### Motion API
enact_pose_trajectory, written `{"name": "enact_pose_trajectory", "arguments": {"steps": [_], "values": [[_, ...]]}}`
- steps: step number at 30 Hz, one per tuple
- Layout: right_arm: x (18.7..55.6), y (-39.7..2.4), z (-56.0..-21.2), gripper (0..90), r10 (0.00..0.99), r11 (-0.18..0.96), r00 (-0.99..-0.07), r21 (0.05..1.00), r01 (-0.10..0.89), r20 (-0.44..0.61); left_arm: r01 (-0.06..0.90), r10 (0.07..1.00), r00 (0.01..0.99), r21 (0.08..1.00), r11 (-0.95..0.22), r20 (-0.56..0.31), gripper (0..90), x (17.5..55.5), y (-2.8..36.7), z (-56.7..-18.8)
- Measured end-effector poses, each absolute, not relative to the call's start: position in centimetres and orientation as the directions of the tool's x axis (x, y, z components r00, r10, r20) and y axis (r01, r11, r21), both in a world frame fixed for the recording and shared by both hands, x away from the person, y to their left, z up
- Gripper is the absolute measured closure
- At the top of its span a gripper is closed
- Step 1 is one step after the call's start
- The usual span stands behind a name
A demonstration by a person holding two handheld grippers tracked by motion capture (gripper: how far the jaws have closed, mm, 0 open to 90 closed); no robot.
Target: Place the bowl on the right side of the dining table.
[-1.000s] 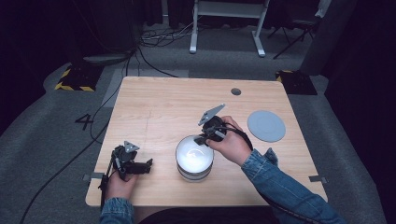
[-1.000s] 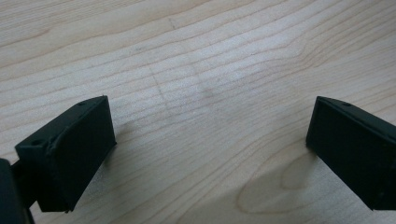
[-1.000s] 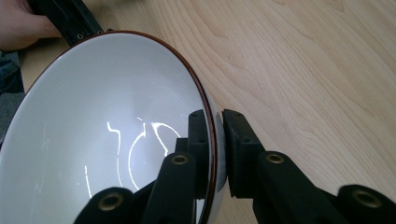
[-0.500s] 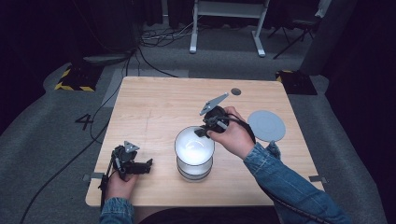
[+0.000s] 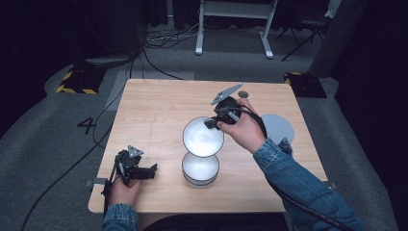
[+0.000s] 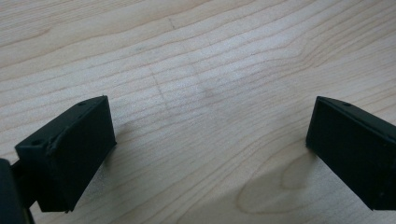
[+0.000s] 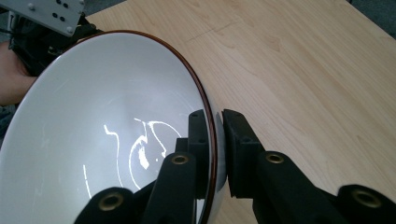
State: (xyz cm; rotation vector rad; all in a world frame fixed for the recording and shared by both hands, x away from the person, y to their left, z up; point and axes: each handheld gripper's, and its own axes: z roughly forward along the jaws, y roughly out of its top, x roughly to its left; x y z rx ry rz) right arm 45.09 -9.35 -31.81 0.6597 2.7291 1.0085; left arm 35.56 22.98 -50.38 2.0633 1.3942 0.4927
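A white bowl [image 5: 203, 136] with a thin dark rim hangs in the air above the table's middle. My right gripper [image 5: 211, 123] is shut on its right rim, one jaw inside and one outside. In the right gripper view that bowl [image 7: 102, 135] is close up, with my right gripper [image 7: 216, 154] pinching its edge. A second white bowl [image 5: 200, 169] stands on the table [image 5: 159, 110] below it, near the front edge. My left gripper [image 5: 153, 169] rests at the front left of the table, its jaws wide open over bare wood with nothing between its fingers [image 6: 70, 149].
A grey round disc [image 5: 278, 128] lies at the table's right edge, beside the person's right hand. A small dark round mark [image 5: 243, 94] sits near the table's far edge. Cables and a white stand's legs lie on the floor beyond the table.
My right gripper has lifted the top bowl off the lower one, up and away from the person. The left gripper has stayed where it was.
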Motion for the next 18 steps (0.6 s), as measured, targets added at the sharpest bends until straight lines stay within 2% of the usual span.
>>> {"name": "enact_pose_trajectory", "arguments": {"steps": [8, 18], "values": [[46.5, -10.5, -31.0, 82.0, 0.505, 0.645, -0.863, 0.658, 0.388, 0.014, 0.704, 0.924, 0.381, 0.655, -0.273, -0.024, 1.4, 35.6, 23.0, -50.4], [50.0, -13.7, -30.0, 81.9, 0.611, 0.608, -0.791, 0.660, 0.441, -0.034, 0.706, 0.924, 0.382, 0.652, -0.276, -0.022, 1.4, 35.6, 23.0, -50.3]]}}
